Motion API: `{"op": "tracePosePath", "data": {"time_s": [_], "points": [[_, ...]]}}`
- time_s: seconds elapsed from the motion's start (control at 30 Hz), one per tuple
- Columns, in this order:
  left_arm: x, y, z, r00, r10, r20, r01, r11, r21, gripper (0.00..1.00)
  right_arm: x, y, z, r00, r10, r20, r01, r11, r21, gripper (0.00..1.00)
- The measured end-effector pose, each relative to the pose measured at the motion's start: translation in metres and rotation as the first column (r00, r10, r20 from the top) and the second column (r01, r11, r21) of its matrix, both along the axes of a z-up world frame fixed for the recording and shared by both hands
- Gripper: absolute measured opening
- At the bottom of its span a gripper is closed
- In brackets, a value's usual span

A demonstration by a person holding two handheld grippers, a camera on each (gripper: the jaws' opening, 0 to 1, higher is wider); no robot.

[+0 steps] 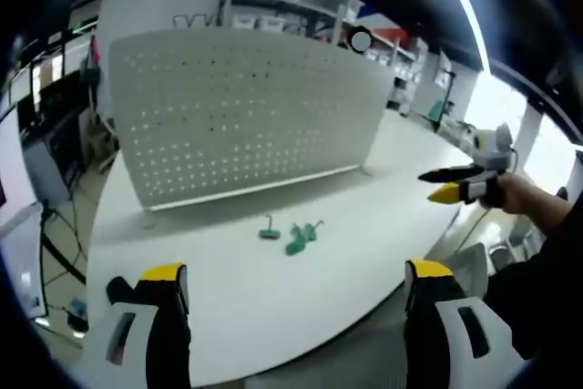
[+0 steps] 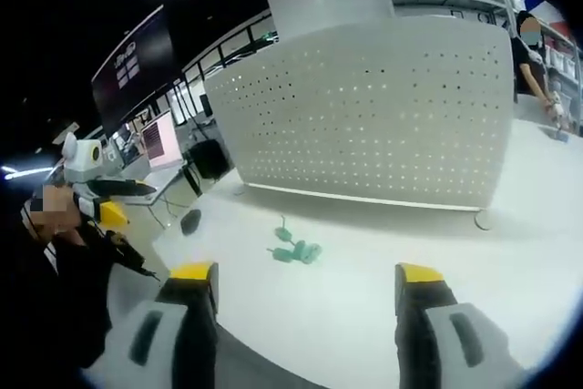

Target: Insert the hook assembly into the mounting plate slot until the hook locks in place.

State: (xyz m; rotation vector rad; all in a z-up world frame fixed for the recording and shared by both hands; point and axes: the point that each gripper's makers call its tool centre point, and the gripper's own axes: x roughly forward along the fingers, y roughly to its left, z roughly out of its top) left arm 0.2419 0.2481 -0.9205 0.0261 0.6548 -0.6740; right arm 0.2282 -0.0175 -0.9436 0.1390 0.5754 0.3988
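Nothing is happening yet: the green hooks (image 1: 293,235) are lying loose on the white table (image 1: 383,198) before the pegboard (image 1: 246,107), while the left gripper (image 1: 296,284) and right gripper (image 2: 305,284) are hanging apart, empty.

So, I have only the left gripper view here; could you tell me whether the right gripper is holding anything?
Observer: No. In the right gripper view, the right gripper has its jaws wide apart with only bare table between them. The green hooks lie ahead of it.
Operator: Thank you. Where is my left gripper relative to the table?
Observer: The left gripper appears to be held beyond the table's edge, not over the tabletop, level with the hooks.
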Motion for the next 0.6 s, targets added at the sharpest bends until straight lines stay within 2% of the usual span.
{"op": "tracePosePath", "data": {"time_s": [0.27, 0.6], "points": [[-0.0041, 0.0004, -0.0019, 1.0, -0.006, -0.003, 0.006, 1.0, 0.013, 1.0, 0.0029, -0.0034, -0.0012, 1.0, 0.009, 0.007, -0.009, 0.999, -0.031, 0.76], [-0.0047, 0.0001, -0.0017, 1.0, -0.009, -0.002, 0.01, 1.0, 0.022, 1.0, 0.0025, -0.0061, 0.0039, 1.0, -0.006, 0.011, 0.006, 1.0, -0.011, 0.74]]}}
